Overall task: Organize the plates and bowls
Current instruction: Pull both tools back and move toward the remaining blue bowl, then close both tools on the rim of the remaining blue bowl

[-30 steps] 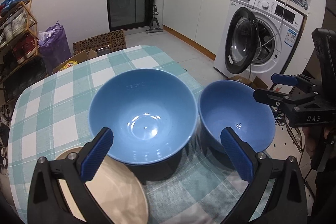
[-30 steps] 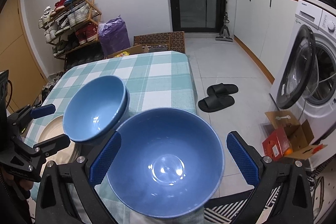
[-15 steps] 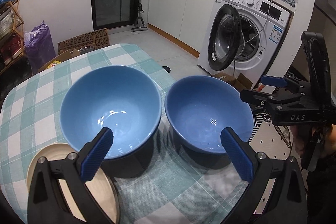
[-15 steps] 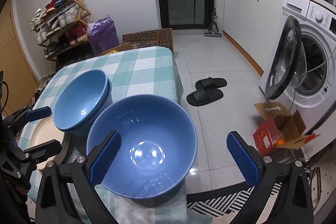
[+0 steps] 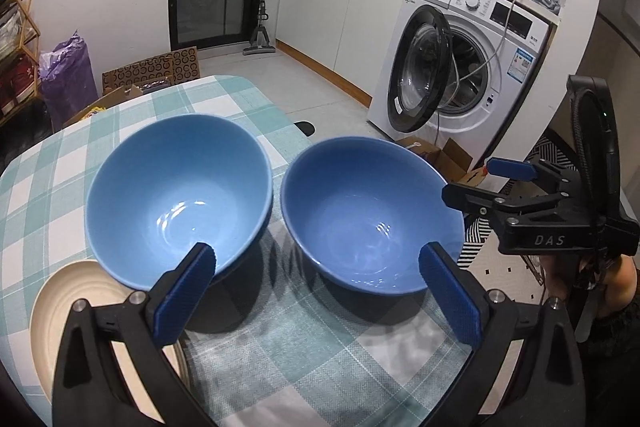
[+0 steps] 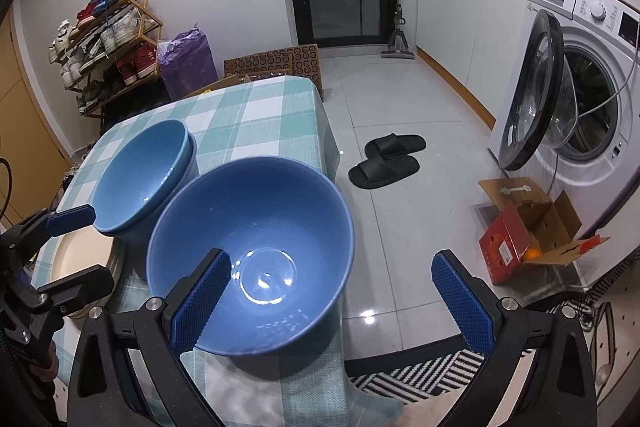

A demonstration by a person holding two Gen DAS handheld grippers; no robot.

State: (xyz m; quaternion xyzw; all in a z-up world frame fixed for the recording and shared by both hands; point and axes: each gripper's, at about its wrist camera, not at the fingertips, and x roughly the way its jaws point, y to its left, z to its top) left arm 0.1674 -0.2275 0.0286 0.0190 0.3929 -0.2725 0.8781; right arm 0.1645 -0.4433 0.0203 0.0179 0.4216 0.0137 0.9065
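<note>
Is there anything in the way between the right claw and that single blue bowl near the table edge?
Nothing visible is. The right claw is open, with the single blue bowl directly ahead of its fingers. The stacked blue bowls and cream plate sit off to the left side, out of the path.

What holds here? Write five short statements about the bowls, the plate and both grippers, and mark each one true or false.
1. Both the left gripper and the right gripper are open and hold nothing. True.
2. The lighter blue ceramic bowl sits nested in another bowl. True; the right wrist view shows a second rim just under it.
3. The darker blue ceramic bowl is upside down. False; it stands upright, its inside showing.
4. The round cream plate lies on the floor. False; it rests on the green checked tablecloth.
5. The washing machine door is shut. False; it hangs open.
</note>
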